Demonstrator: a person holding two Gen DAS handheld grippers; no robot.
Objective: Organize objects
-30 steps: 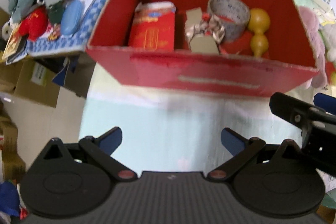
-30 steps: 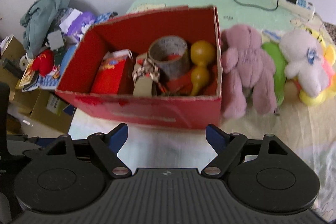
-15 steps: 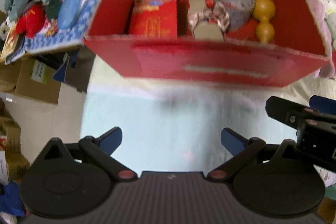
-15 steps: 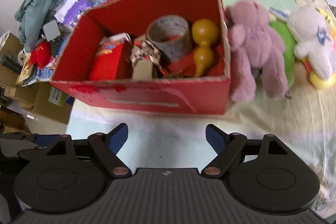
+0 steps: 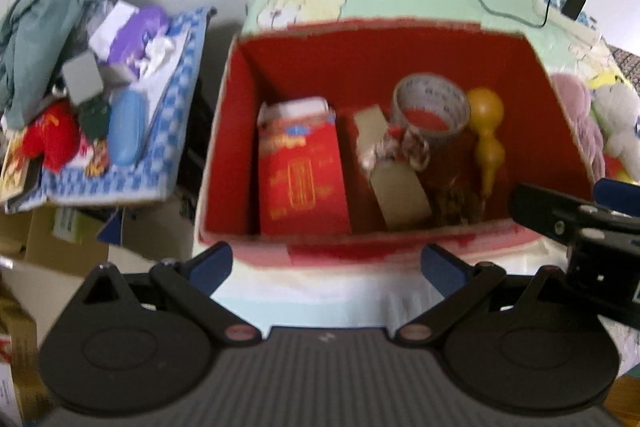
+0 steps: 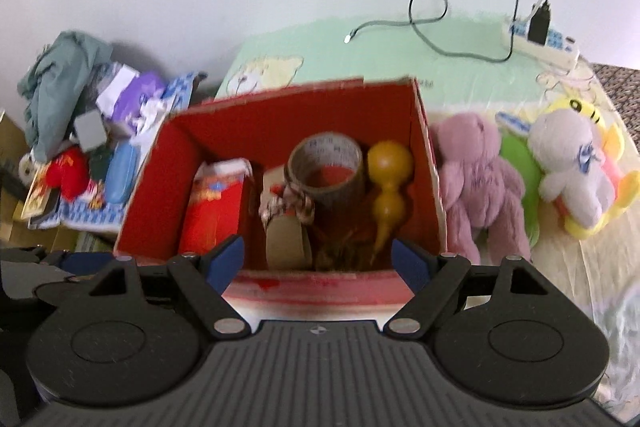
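Note:
A red cardboard box [image 5: 280, 67] [image 6: 224, 123] stands open on the bed. Inside it are a red carton [image 5: 302, 171] [image 6: 214, 211], a roll of tape [image 5: 430, 107] [image 6: 326, 171], a yellow gourd [image 5: 488, 131] [image 6: 388, 183] and a beige tag with a patterned bow [image 5: 394, 163] [image 6: 286, 227]. My left gripper [image 5: 326, 265] is open and empty at the box's near wall. My right gripper [image 6: 318, 259] is open and empty too, above the same wall; it also shows at the right edge of the left wrist view [image 5: 576, 223].
Plush toys lie right of the box: a pink one [image 6: 480, 187], a white one [image 6: 572, 163] and a yellow one [image 6: 616, 179]. A power strip with cables [image 6: 540, 43] sits at the back. A cluttered blue checked tray [image 5: 160, 131] [image 6: 80, 215] stands left, over cardboard boxes.
Both grippers have risen and moved forward over the box's near wall, so the views now look down into it. Nothing was picked up; both stay open.

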